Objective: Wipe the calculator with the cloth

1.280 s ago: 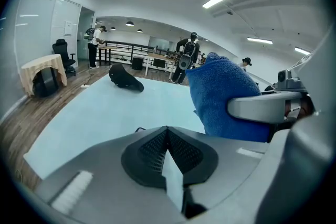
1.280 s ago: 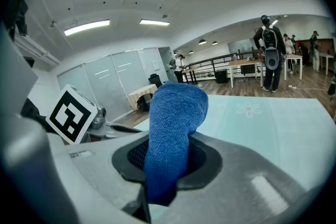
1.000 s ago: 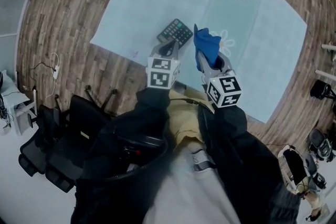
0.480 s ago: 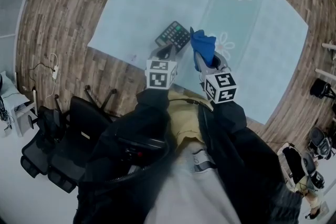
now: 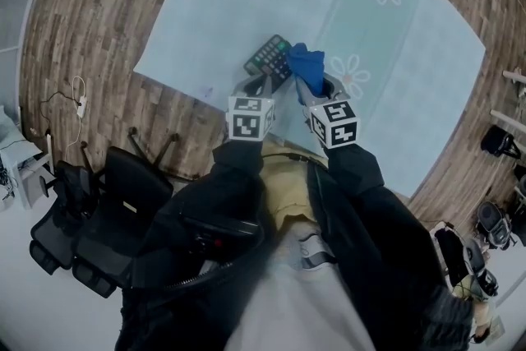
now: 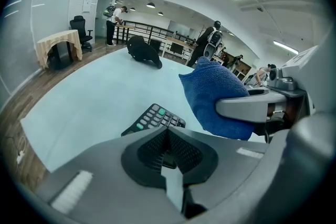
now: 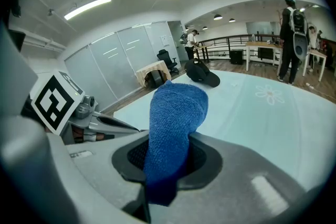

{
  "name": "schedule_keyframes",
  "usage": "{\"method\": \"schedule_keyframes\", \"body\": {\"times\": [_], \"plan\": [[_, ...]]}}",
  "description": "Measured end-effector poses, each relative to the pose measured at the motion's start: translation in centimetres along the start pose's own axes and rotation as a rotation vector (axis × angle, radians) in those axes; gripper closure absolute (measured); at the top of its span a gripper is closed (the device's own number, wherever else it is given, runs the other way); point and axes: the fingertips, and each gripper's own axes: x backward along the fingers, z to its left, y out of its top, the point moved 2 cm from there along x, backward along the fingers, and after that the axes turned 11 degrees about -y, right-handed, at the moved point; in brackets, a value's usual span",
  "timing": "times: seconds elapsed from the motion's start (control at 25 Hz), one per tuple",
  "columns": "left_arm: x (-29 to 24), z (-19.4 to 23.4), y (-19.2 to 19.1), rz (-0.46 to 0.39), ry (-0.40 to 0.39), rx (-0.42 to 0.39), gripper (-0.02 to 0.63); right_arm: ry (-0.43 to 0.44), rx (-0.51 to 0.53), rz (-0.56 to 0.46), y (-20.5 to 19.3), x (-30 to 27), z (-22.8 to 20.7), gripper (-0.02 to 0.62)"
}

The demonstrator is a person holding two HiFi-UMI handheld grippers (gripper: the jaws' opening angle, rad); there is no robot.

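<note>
Head view: calculator lies at an angle on the light-blue mat, near the mat's 6 o'clock edge, keys up.

Left tool sits at the calculator's 6 o'clock end. In the left gripper view the jaws are drawn together on that near edge, and the keypad juts out beyond them.

Right tool is clamped on the blue terry cloth, which stands up out of the jaws in a thick roll. The cloth hangs at 3 o'clock of the calculator, just beside it; contact cannot be confirmed.

Judged step: bringing the cloth onto the keys.

Risks:
- The left grip takes only the edge, so a hard wipe could lever the calculator loose or pivot it.
- The bunched cloth may drag keys or pull out of the right jaws.
- The two tools stand close and could knock together.
</note>
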Motion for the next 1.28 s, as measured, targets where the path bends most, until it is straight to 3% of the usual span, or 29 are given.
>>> {"method": "schedule_keyframes", "body": {"times": [0.2,0.36,0.72,1.04,1.28], "plan": [[0.1,0.8,-0.6,0.004,0.015,0.028,0.607,-0.003,0.064,0.040,-0.2,-2.5,-0.4,0.505],[0.6,2.4,-0.4,0.005,0.038,0.056,0.607,-0.017,0.178,0.080,0.6,-6.1,-0.6,0.505],[3.6,5.7,-2.5,-0.005,0.082,0.107,0.607,0.017,0.380,0.224,-2.2,-11.2,3.5,0.505],[4.4,6.4,-2.8,-0.023,0.084,0.122,0.607,0.120,0.421,0.246,-4.0,-9.5,6.5,0.505],[4.3,6.3,-3.0,-0.026,0.074,0.117,0.607,0.205,0.352,0.252,-4.9,-8.2,8.8,0.505]]}}
